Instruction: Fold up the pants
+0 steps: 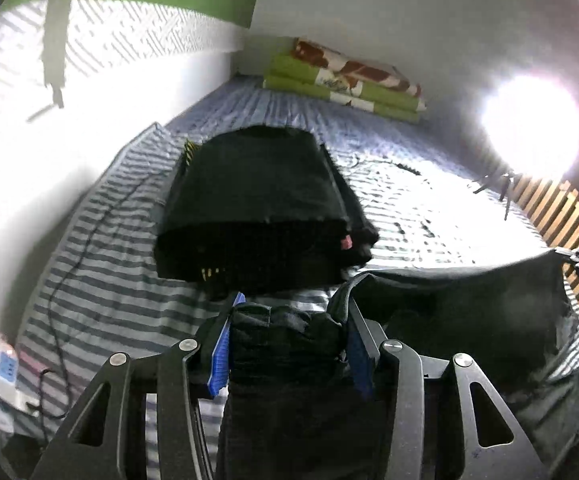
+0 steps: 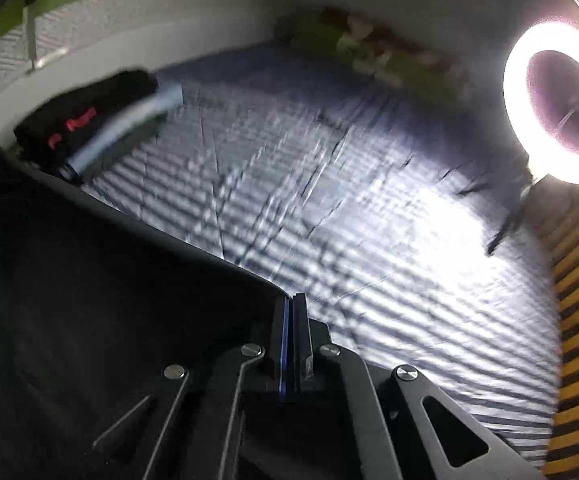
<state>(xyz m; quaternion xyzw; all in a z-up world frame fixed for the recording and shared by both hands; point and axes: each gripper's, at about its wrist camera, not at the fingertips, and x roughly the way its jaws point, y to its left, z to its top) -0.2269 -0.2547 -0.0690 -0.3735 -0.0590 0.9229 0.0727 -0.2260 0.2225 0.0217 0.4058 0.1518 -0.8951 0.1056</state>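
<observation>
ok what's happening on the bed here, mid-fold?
A person with a gripper in each hand is holding up black pants over a striped bed. The left gripper is clamped on a bunched wad of the fabric; the right gripper is pinched shut on a thin edge. The cloth is stretched between them. A stack of dark folded clothes already sits further up the bed.

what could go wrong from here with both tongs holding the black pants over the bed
1. The right tongs pinch only a thin corner of the black pants, so the edge may slip out.
2. The left tongs hold a thick bunch, which could fold unevenly.
3. The folded stack lies close ahead on the striped bed; swinging fabric might topple it.
</observation>
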